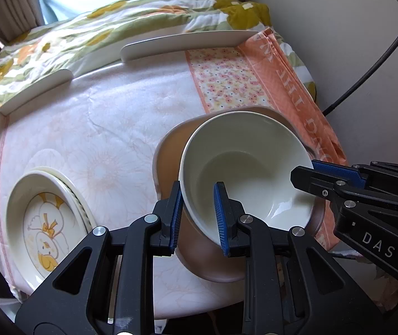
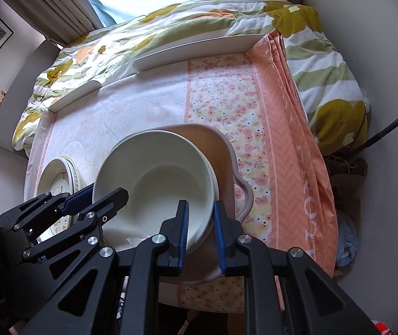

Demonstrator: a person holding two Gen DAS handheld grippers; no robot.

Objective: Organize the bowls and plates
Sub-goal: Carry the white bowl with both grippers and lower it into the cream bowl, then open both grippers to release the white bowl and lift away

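Left claw (image 1: 199,217) clamped on near rim of glossy cream ceramic bowl (image 1: 243,167). Right claw (image 2: 201,230) pinching opposite rim, tilted above brown handled dish (image 2: 221,150).

Both grippers, left gripper (image 1: 197,217) and right gripper (image 2: 201,230), are black angular frames with blue ribbed pads, silver screws; right one is lettered "DAS"

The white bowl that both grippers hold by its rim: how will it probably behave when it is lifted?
The white bowl looks glazed and glossy, so its thin rim may slip between the left gripper and right gripper. It seems rigid ceramic, probably fairly heavy and breakable if dropped. It already sits tilted over the brown dish, so it could tip further.
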